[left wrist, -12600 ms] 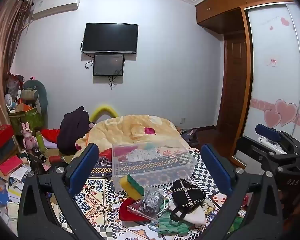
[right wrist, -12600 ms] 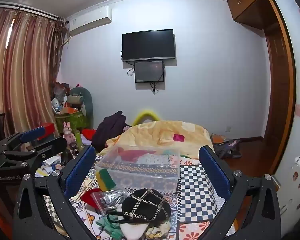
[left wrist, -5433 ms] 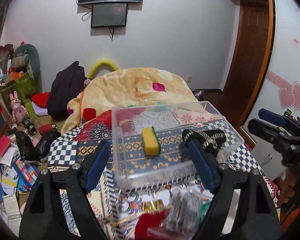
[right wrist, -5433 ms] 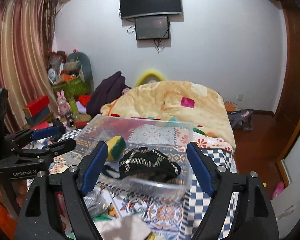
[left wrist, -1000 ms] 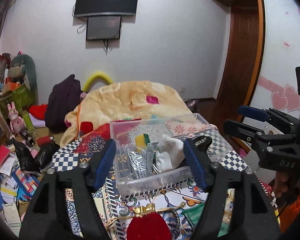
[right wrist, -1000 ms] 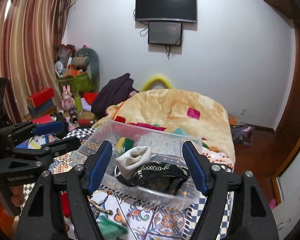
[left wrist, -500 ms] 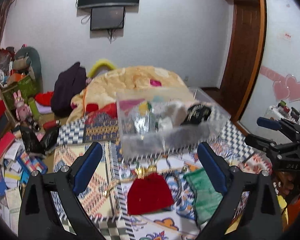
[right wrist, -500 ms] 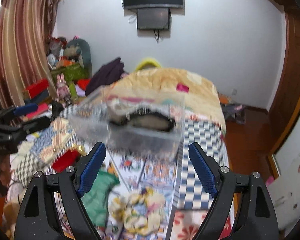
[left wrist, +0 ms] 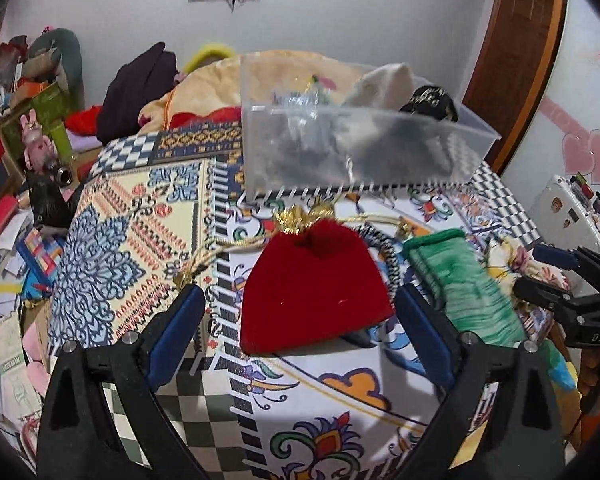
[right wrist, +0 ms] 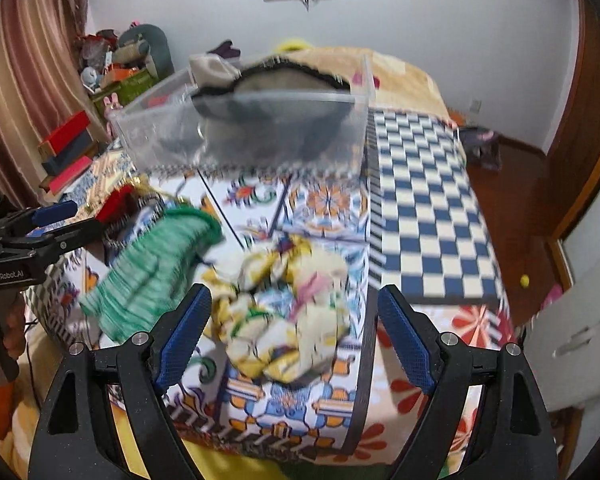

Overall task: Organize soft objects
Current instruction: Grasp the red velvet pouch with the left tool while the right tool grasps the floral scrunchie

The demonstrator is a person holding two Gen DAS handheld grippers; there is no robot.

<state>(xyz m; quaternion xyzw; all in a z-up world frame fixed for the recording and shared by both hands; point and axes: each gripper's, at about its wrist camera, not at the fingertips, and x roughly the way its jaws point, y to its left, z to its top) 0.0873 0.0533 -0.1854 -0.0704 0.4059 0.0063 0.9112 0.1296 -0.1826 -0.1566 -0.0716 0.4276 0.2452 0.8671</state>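
Observation:
A red velvet pouch (left wrist: 314,286) with a gold drawstring lies on the patterned cloth between the open fingers of my left gripper (left wrist: 300,334). A green knit cloth (left wrist: 462,280) lies to its right, and also shows in the right wrist view (right wrist: 152,268). A crumpled yellow floral cloth (right wrist: 288,316) lies between the open fingers of my right gripper (right wrist: 294,334). A clear plastic box (left wrist: 360,152) behind them holds a white sock (left wrist: 384,84), a black cap (left wrist: 430,100) and a silvery item. Both grippers are empty.
The patterned cloth covers a table (right wrist: 420,200) with its front edge close below my grippers. A bed with an orange blanket (left wrist: 204,92) is behind. Cluttered books and toys (left wrist: 32,152) fill the left side. A wooden door (left wrist: 512,40) is at the right.
Both grippers have dropped lower and closer to the table. The red pouch now sits between my left fingers, the floral cloth between my right fingers. The box looks farther off.

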